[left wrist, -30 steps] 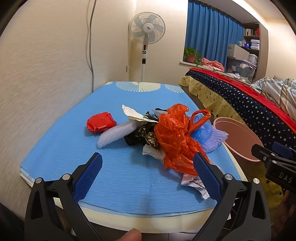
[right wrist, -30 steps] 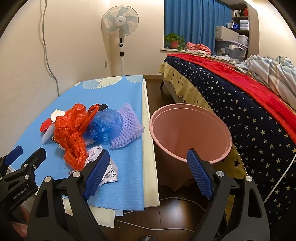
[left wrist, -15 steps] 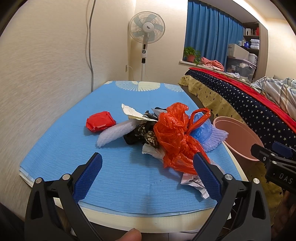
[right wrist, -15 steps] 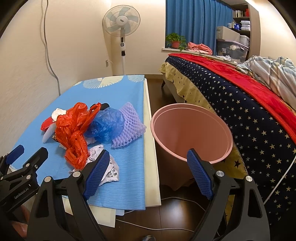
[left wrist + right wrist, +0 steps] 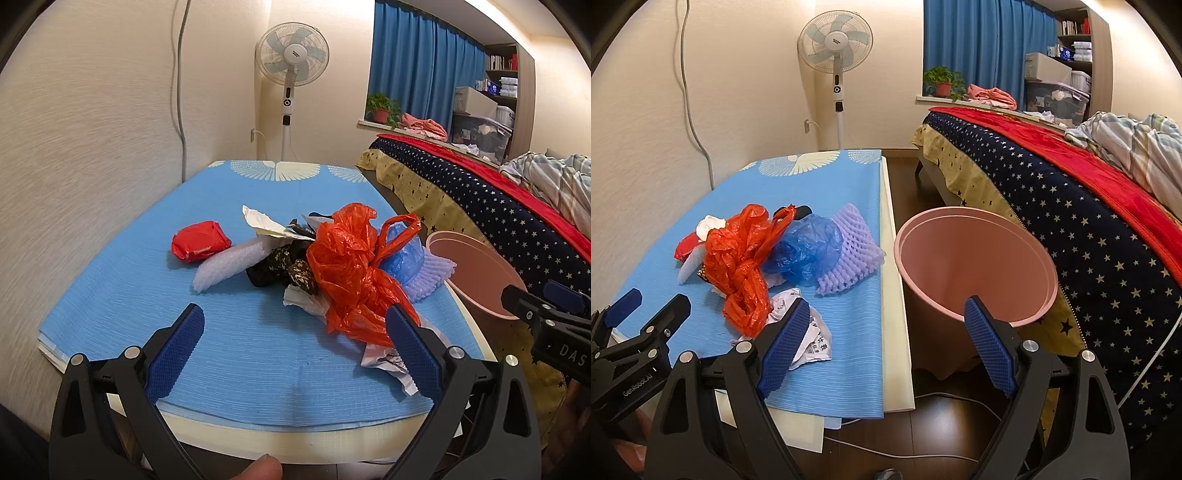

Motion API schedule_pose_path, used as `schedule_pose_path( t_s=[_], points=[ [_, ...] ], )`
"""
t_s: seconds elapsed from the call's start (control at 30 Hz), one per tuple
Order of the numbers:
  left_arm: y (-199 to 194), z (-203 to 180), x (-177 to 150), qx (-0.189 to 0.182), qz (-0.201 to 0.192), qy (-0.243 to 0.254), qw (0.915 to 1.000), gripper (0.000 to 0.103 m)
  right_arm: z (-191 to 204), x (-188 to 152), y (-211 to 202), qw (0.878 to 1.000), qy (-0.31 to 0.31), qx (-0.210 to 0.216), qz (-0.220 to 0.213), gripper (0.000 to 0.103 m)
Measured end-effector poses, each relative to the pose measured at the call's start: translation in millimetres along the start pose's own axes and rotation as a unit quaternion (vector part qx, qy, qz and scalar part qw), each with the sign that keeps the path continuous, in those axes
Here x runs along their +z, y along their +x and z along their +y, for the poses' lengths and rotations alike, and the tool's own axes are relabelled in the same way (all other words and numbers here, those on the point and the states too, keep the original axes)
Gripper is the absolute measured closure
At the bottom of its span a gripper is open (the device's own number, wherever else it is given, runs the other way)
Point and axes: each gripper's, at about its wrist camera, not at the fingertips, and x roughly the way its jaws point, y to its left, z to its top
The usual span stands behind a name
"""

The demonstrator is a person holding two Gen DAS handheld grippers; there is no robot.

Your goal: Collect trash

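A pile of trash lies on the blue-covered table (image 5: 147, 280): an orange plastic bag (image 5: 351, 266), a red wrapper (image 5: 199, 240), a bubble-wrap roll (image 5: 229, 267), a dark patterned wrapper (image 5: 280, 266), a blue bag (image 5: 809, 247), purple foam netting (image 5: 853, 251) and crumpled printed paper (image 5: 809, 332). A pink bin (image 5: 975, 262) stands right of the table. My left gripper (image 5: 293, 343) is open and empty, short of the pile. My right gripper (image 5: 886, 343) is open and empty, between the table edge and the bin.
A bed with a starred navy and red cover (image 5: 1071, 192) runs along the right. A standing fan (image 5: 836, 44) is by the far wall. A cream wall (image 5: 74, 129) borders the table's left side. Cables lie on the dark floor (image 5: 923, 435).
Both views have shifted only slightly; the right gripper has edged a little towards the table. Both grippers stay open and the trash has not moved.
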Motion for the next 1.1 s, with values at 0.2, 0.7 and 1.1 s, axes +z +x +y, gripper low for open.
schedule_pose_path(
  t_s=[0.2, 0.7, 1.1],
  points=[
    [0.0, -0.1, 0.0, 0.000, 0.000, 0.000, 1.0000, 0.008, 0.3, -0.2, 0.1, 1.000, 0.001, 0.000, 0.000, 0.019],
    [0.1, 0.0, 0.4, 0.001, 0.001, 0.000, 1.0000, 0.008, 2.1, -0.8, 1.1, 1.000, 0.003, 0.010, 0.002, 0.019],
    [-2.8, 6.3, 0.3, -0.007, 0.004, -0.014, 0.9999, 0.008, -1.7, 4.8, 3.5, 0.999, 0.019, 0.037, 0.006, 0.031]
  ],
)
